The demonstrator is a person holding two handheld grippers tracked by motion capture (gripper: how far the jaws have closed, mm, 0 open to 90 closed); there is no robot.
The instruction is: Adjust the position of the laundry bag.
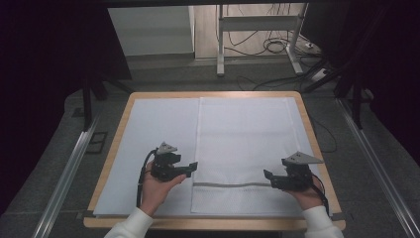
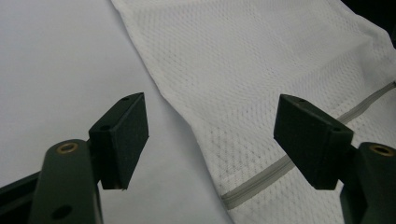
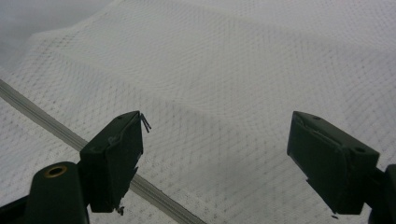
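Observation:
A white mesh bag (image 1: 245, 148) lies flat on the table's right half, with a grey zipper (image 1: 232, 185) running across it near the front. My left gripper (image 1: 192, 168) hovers at the bag's left edge, open and holding nothing. In the left gripper view the bag (image 2: 261, 70) spreads between and beyond the fingers (image 2: 123, 135), and the zipper (image 2: 280, 165) crosses low right. My right gripper (image 1: 268, 176) is over the bag's right front part, open and empty. In the right gripper view the mesh (image 3: 224, 84) lies under the gripper (image 3: 215, 161) and the zipper (image 3: 46, 121) runs past the left finger.
A pale sheet (image 1: 153, 144) covers the wooden table (image 1: 119, 129), whose rim shows all round. Beyond the far edge stand a white frame (image 1: 220, 44) and loose cables (image 1: 277, 47) on the floor. Dark curtains flank both sides.

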